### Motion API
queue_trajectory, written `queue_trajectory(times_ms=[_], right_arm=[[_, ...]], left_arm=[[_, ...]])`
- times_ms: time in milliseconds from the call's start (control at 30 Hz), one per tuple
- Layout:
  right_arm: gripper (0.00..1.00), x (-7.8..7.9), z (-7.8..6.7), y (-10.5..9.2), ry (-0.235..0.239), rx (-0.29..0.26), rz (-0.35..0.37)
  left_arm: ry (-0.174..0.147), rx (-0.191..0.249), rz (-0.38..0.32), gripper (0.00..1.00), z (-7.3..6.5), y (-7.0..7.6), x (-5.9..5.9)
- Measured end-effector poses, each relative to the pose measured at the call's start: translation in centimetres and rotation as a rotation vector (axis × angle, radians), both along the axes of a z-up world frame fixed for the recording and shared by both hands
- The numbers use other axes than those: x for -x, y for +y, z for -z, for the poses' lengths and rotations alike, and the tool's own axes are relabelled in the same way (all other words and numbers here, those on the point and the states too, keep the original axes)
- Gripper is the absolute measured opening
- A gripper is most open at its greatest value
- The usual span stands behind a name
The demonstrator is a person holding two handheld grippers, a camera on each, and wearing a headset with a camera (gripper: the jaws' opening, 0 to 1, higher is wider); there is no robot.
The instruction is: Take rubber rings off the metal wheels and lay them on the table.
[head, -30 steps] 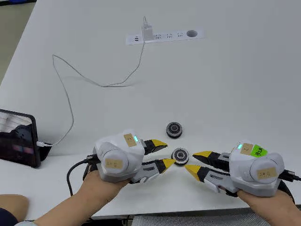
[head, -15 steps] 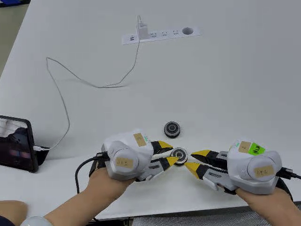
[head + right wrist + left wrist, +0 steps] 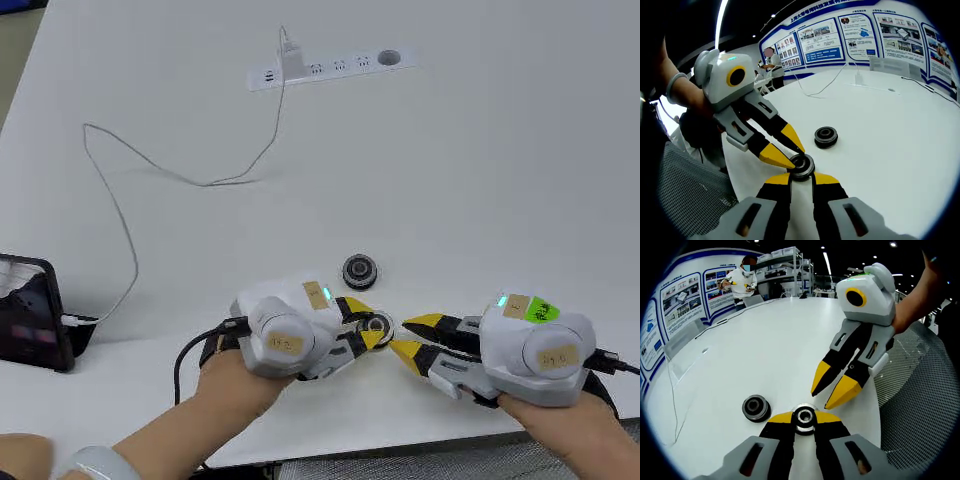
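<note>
A: So, which gripper has the wheel?
B: The left gripper. Its tips pinch the near wheel, flat on the table. The right gripper, tips slightly apart, waits just beside it at three o'clock. The other wheel lies at twelve.

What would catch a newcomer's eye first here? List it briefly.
Near the front edge of the white table, the left hand-held gripper pinches a small metal wheel, while the right hand-held gripper points at it, yellow-tipped jaws open. A second wheel lies just beyond, apart.
</note>
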State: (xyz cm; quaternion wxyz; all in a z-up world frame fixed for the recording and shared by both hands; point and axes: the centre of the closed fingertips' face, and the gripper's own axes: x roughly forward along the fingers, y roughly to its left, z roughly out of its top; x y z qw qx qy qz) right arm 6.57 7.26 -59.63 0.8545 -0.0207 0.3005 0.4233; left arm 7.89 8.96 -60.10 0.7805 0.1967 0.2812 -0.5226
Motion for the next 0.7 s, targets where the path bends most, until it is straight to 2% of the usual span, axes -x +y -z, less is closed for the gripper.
queue_trajectory(times_ms=[300,700], right_arm=[[0.17,-0.16,0.23,-0.12,0.006,-0.004,0.006],[0.17,-0.20,0.48,0.09,0.025,-0.024,0.018]], left_arm=[[0.003,-0.020,0.033,0.15,0.47,-0.13,0.30],[0.002,-0.003,0.034,0.14,0.63,-0.05,0.21]])
